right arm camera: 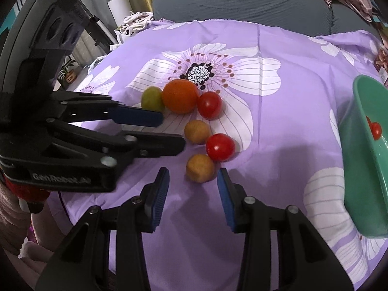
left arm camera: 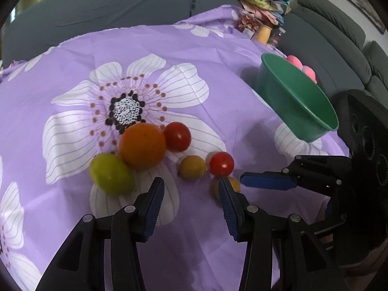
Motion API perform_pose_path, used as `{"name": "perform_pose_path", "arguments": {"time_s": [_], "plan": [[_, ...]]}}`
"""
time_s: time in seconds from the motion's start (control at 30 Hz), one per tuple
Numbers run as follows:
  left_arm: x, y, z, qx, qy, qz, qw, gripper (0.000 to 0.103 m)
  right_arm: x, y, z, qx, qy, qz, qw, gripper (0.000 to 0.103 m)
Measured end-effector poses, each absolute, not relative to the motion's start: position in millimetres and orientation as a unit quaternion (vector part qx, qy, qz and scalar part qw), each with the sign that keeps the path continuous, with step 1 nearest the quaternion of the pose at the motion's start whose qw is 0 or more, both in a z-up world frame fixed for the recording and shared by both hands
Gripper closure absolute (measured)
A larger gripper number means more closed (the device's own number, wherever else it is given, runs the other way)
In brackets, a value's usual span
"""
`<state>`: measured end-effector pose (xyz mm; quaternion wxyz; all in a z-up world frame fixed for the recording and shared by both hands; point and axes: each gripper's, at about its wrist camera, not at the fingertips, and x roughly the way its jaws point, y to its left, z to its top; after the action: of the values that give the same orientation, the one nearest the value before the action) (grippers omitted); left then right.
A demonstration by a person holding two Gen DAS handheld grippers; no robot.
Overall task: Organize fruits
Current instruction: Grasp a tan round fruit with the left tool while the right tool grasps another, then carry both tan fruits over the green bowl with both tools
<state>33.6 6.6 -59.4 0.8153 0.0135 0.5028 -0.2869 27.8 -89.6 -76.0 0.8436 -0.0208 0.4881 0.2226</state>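
Fruits lie on a purple flowered cloth: an orange, a green fruit, two red tomatoes and two small yellow fruits. My left gripper is open and empty just short of them. My right gripper is open, with the nearest yellow fruit just beyond its fingertips. A green bowl at the right holds small red tomatoes. The right gripper also shows in the left wrist view, the left gripper in the right wrist view.
A grey sofa runs behind the cloth, with piled clothes at its right end. A pink object sits behind the bowl. More grey seats stand at the far right.
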Motion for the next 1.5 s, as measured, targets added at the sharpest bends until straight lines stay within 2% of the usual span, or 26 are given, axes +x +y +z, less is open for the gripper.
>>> {"name": "perform_pose_path", "arguments": {"time_s": [0.23, 0.43, 0.53, 0.63, 0.67, 0.93, 1.27, 1.5], "plan": [[44.0, -6.9, -66.3, 0.043, 0.499, -0.295, 0.814, 0.057, 33.4, -91.5, -84.9, -0.017, 0.499, 0.211, 0.841, 0.074], [50.6, -14.2, -71.0, 0.047, 0.5, -0.301, 0.81, 0.057, 33.8, -92.7, -84.5, -0.011, 0.496, 0.214, 0.841, 0.076], [52.0, -19.2, -74.2, 0.05, 0.504, -0.303, 0.807, 0.067, 31.4, -95.3, -83.8, -0.012, 0.496, 0.21, 0.842, 0.076], [53.0, -22.0, -76.5, 0.052, 0.507, -0.3, 0.806, 0.071, 29.1, -100.5, -82.3, -0.008, 0.496, 0.205, 0.844, 0.076], [53.7, -22.0, -76.8, 0.05, 0.508, -0.298, 0.807, 0.076, 28.0, -102.8, -80.9, -0.007, 0.494, 0.203, 0.845, 0.076], [42.2, -1.1, -69.5, 0.024, 0.51, -0.277, 0.814, 0.076, 20.5, -115.4, -69.6, 0.001, 0.481, 0.2, 0.853, 0.076], [-4.6, 65.4, -30.5, -0.028, 0.482, -0.231, 0.845, 0.076, 7.2, -121.5, -53.2, 0.01, 0.458, 0.205, 0.865, 0.076], [-16.0, 58.5, -11.7, -0.024, 0.461, -0.235, 0.855, 0.076, -3.1, -131.0, -33.1, 0.015, 0.43, 0.198, 0.881, 0.076]]}}
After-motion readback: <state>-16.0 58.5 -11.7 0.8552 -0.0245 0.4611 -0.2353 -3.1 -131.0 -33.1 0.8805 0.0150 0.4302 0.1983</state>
